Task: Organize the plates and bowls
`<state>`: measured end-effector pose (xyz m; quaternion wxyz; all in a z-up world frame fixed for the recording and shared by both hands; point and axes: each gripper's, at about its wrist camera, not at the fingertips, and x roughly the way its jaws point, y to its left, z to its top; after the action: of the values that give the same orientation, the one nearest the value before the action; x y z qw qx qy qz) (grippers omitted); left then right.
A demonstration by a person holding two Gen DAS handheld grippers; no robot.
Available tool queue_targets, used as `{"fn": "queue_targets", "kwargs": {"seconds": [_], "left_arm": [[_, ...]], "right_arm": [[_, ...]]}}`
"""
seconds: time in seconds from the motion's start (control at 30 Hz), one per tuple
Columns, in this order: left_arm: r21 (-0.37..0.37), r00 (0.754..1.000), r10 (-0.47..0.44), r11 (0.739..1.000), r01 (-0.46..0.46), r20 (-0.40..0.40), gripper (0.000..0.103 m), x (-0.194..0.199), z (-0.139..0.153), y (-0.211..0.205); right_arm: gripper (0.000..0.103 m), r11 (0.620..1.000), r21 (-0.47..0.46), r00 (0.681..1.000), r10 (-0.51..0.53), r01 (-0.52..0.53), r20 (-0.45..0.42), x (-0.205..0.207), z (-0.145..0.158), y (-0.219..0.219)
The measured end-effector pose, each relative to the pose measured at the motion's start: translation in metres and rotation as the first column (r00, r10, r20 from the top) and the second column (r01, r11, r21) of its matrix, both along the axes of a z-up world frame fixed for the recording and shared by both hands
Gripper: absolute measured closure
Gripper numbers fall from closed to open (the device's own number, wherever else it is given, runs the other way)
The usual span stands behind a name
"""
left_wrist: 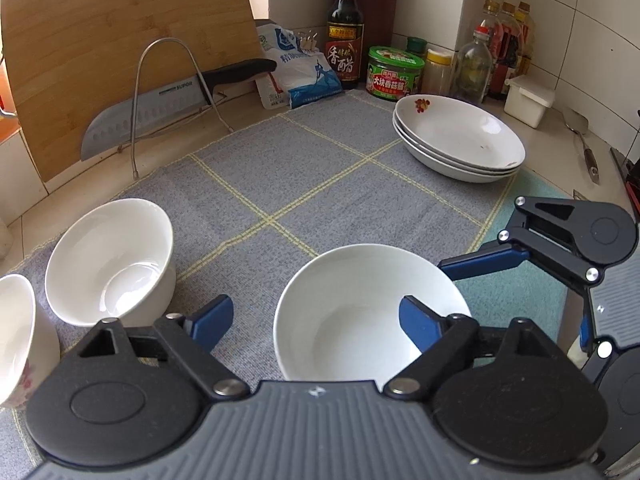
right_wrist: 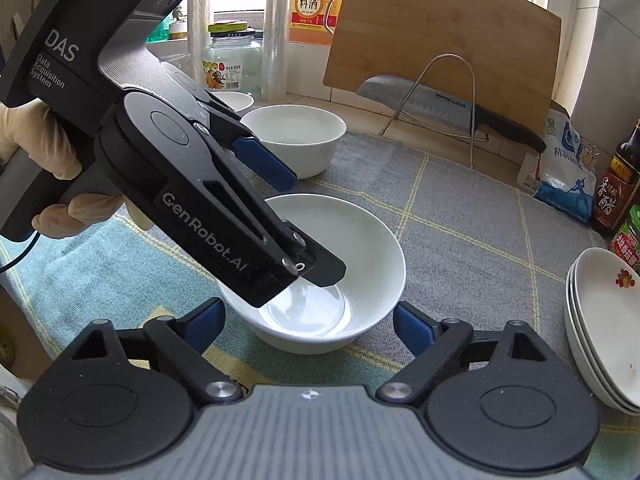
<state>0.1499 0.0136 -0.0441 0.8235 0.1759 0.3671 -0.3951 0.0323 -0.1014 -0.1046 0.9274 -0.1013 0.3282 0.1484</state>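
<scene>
A plain white bowl (left_wrist: 352,320) sits on the grey checked mat (left_wrist: 320,168) close in front of me. My left gripper (left_wrist: 316,308) is open and straddles its near-left wall, one blue pad inside the bowl and one outside. My right gripper (right_wrist: 308,312) is open with the same bowl (right_wrist: 360,248) between its pads, not pressed. In the right wrist view a gloved hand (right_wrist: 24,144) holds the left gripper (right_wrist: 312,224). A second white bowl (left_wrist: 108,260) and a flowered bowl (left_wrist: 16,340) stand to the left. A stack of three plates (left_wrist: 460,140) rests at the back right.
A cleaver (left_wrist: 148,112) lies in a wire rack against a bamboo cutting board (left_wrist: 120,48). A salt bag (left_wrist: 296,68), a vinegar bottle (left_wrist: 346,28), jars, oil bottles and a white box (left_wrist: 528,100) line the back wall. A teal cloth (right_wrist: 100,272) lies beside the mat.
</scene>
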Motion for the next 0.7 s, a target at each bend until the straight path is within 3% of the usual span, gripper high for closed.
{"fn": "queue_targets", "kwargs": {"seconds": [0.37,0.7], "left_arm": [[-0.018,0.991,0.11,0.994,-0.108,0.073,0.01,-0.01,0.019,0.03],[0.002,0.953,0.281,0.959,-0.283,0.115,0.01,0.002,0.01,0.06]], "right_arm": [[0.0,1.0,0.004,1.0,0.016,-0.016,0.021,-0.008,0.013,-0.002],[0.0,0.998,-0.016,0.998,0.057,-0.057,0.024,0.003,0.031,-0.007]]}}
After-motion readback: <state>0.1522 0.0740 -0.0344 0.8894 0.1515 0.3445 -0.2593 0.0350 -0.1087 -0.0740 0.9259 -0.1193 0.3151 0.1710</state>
